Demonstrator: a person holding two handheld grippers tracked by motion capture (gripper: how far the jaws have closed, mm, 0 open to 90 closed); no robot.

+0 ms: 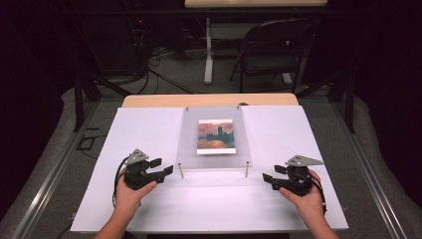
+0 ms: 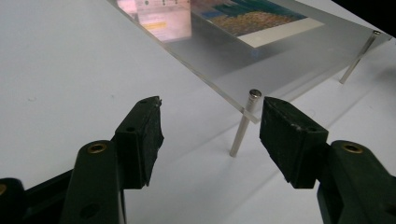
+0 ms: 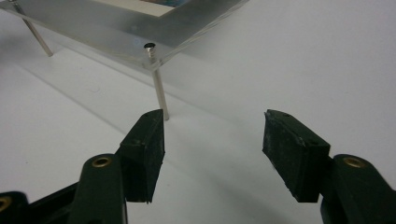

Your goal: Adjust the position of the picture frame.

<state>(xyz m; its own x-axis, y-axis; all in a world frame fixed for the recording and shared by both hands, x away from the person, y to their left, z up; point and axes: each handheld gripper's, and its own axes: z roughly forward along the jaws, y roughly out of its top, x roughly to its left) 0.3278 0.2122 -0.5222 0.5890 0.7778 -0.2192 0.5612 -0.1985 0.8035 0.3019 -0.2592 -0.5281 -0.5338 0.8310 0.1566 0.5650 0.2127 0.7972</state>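
High view: both grippers, left gripper (image 1: 166,166) and right gripper (image 1: 269,175), rest wide open and empty near the desk's (image 1: 149,129) front edge, beside the clear stand (image 1: 214,159).

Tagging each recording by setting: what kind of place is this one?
Probably a lab or studio recording bay, not a home. Black curtains enclose the white table, cables trail over the grey floor beside a folding chair, and a clear plate on metal pins holds a picture card.
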